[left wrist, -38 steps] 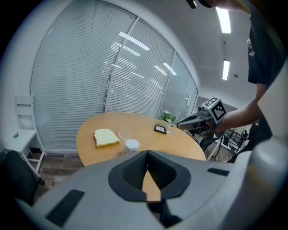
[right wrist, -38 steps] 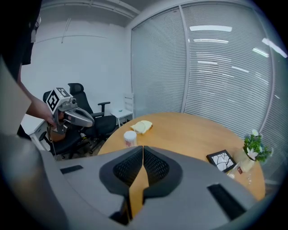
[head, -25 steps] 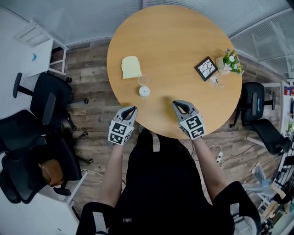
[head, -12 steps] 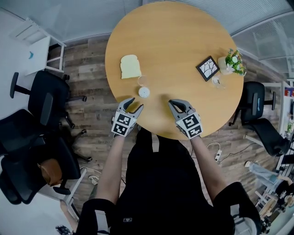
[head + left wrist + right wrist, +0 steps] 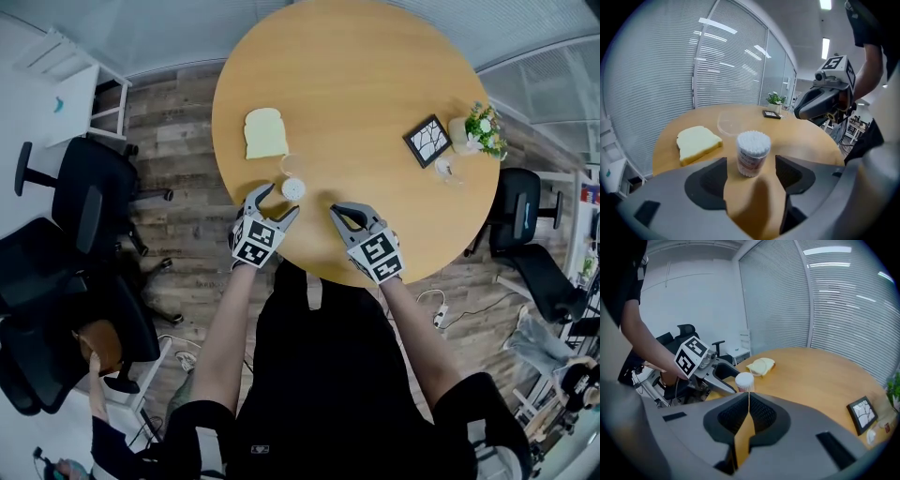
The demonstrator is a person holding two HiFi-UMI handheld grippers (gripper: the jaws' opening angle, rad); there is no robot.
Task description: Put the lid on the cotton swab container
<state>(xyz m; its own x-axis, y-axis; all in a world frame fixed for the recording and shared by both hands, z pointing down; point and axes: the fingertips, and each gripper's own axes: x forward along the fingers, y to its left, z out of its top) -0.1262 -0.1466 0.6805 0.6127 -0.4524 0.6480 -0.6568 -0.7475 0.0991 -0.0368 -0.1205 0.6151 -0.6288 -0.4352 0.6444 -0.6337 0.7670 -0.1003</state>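
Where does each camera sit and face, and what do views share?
Head view: on the person's head, looking down at the table; shows torso, arms, left gripper, right gripper.
Left gripper view: rides the left gripper, looking along its jaws, just opening, cotton swab container at their mouth, untouched; right arm shows.
Right gripper view: rides the right gripper, looking along its shut jaws across the table; left arm shows.
Shared: all show the container; each gripper view shows the other gripper.

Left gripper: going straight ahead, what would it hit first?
Probably the cotton swab container, lidless, seemingly just beyond the gap between the jaws of the left gripper, which have just been opening.
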